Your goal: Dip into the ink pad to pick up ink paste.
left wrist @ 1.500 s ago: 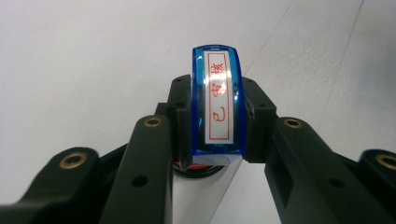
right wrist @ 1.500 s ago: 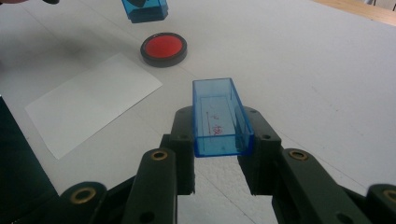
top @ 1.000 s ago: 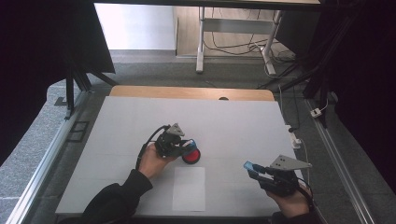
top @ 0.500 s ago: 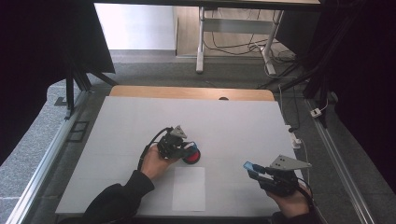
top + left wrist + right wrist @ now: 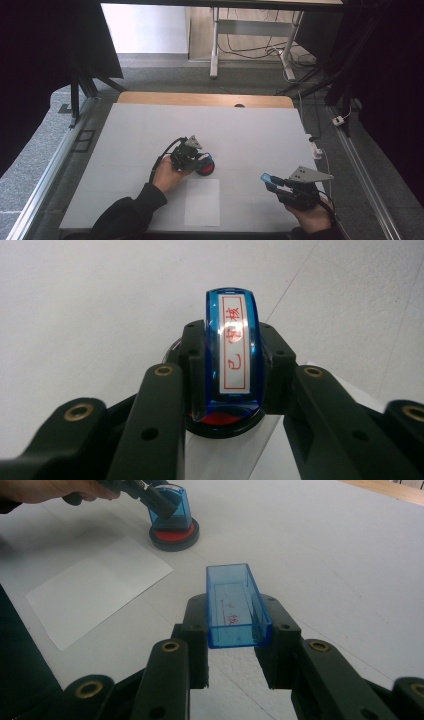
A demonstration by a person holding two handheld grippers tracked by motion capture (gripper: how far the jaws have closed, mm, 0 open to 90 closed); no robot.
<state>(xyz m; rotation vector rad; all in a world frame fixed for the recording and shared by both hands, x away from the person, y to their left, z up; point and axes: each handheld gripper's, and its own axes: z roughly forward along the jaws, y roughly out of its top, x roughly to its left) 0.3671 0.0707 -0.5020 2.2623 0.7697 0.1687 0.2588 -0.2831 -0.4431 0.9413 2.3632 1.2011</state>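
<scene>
My left gripper (image 5: 196,159) is shut on a blue see-through stamp (image 5: 232,350) with red characters on its white label. The stamp stands on a round black ink pad with a red face (image 5: 206,167), near the middle of the white table cover. The left gripper view has the pad (image 5: 222,422) just under the stamp, between my black fingers (image 5: 160,405). My right gripper (image 5: 270,180) hovers at the front right, shut on the stamp's clear blue cap (image 5: 234,607). From the right gripper view, the stamp (image 5: 172,502) and pad (image 5: 172,535) lie farther off.
A white sheet of paper (image 5: 202,201) lies flat near the front edge, just in front of the pad. The white table cover (image 5: 150,130) ends at a wooden strip (image 5: 200,99) at the back. A white plug and cable (image 5: 316,148) sit at the right edge.
</scene>
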